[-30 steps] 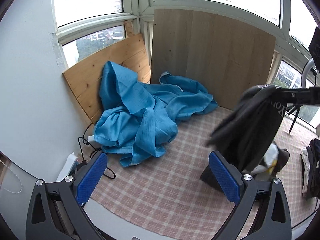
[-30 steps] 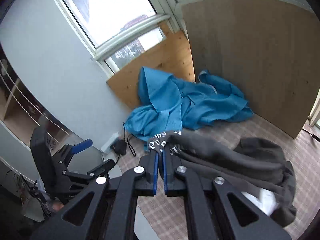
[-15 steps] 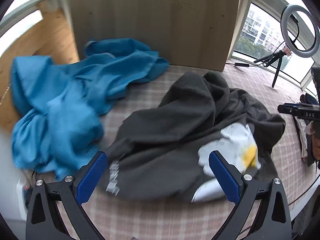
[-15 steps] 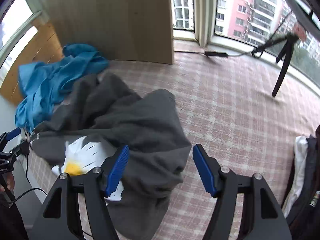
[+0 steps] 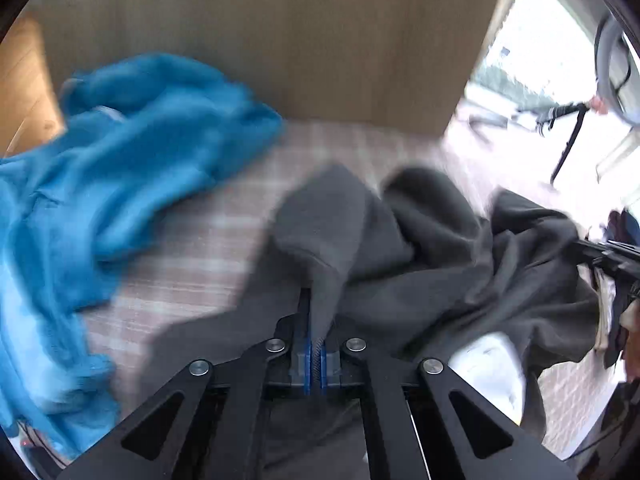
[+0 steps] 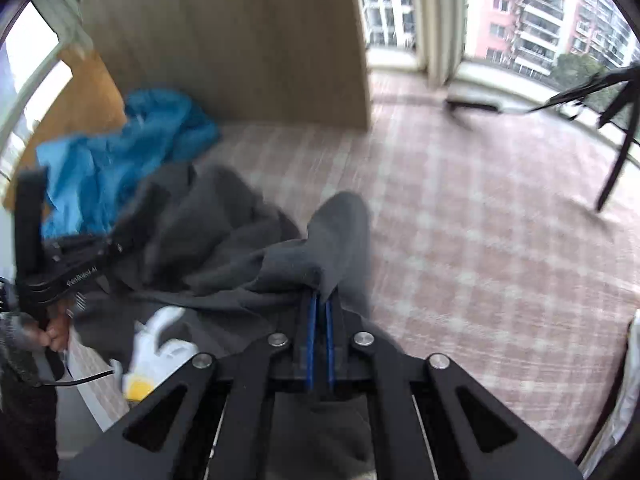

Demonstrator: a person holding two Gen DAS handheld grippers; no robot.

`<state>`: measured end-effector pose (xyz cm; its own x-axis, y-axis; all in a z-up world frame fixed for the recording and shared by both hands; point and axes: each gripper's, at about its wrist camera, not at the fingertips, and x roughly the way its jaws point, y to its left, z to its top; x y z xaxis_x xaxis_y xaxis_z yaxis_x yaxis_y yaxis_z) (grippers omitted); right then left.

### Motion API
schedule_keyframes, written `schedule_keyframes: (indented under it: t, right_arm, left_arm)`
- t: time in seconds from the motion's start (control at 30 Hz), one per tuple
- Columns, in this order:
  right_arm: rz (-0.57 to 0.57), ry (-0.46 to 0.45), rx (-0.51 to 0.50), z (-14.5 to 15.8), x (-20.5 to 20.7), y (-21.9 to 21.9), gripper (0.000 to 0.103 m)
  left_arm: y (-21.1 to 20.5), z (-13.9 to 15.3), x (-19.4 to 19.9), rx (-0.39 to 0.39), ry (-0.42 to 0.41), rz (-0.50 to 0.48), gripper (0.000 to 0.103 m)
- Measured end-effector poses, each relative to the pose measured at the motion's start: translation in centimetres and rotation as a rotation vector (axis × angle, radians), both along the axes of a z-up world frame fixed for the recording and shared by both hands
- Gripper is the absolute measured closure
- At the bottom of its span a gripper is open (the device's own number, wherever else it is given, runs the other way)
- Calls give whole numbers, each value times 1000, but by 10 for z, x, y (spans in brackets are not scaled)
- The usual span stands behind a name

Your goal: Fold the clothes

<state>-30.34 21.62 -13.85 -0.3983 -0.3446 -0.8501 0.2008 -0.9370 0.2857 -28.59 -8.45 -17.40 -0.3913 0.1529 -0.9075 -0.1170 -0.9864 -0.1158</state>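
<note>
Item: dark grey sweatshirt — heaped on the checked cloth, just beside the blue garment and in front of the wooden board.

Left gripper: clamped on a fold of grey fabric. Right gripper: clamped likewise on another fold.

Risk: you hold bunched folds, not clear edges — lifting may raise a twisted lump, or drag the sweatshirt onto the blue garment.

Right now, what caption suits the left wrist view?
Left tool pinching a crumpled dark grey sweatshirt on checked cloth, bright blue garment heaped beside.
</note>
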Motion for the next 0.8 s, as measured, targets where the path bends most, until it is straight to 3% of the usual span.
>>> schedule_keyframes:
  t: [0.1,0.23,0.3,0.43,0.5,0.53,0.57,0.6,0.63,0.73,0.8]
  right_arm:
    - [-63,119,-41,50,28,30,99]
    - [-58,172,-105,80,71,49,101]
    - [-41,159,-73,78,91,47,101]
    - [-19,24,-69,43,114,45,100]
    - [-53,-2,-6,24,117,49,93]
    - [-79,-10,9,16,117,54,90]
    - [-103,-27,4,7,115,62,75]
    - [-126,-53,-16,-2,113,71,56]
    - [-152,-84,-39,-11,109,78,50]
    - [-220,-159,-143,-40,98,88,47]
    - [-228,-177,-180,-54,89,84,47]
  left_arm:
    - [-39,32,31,-5,77,33,101]
    - [-78,65,82,38,120,48,100]
    - [-76,68,102,-63,126,52,100]
    - [-76,39,132,-179,23,20,96]
    - [-83,25,139,-206,-10,41,93]
    - [-85,24,141,-210,-16,54,87]
    - [-88,23,143,-213,-22,67,78]
    - [-89,25,145,-217,-20,85,75]
    - [-86,33,147,-212,-10,98,73]
    - [-65,58,150,-180,26,74,73]
    - [-31,74,146,-149,65,-15,60]
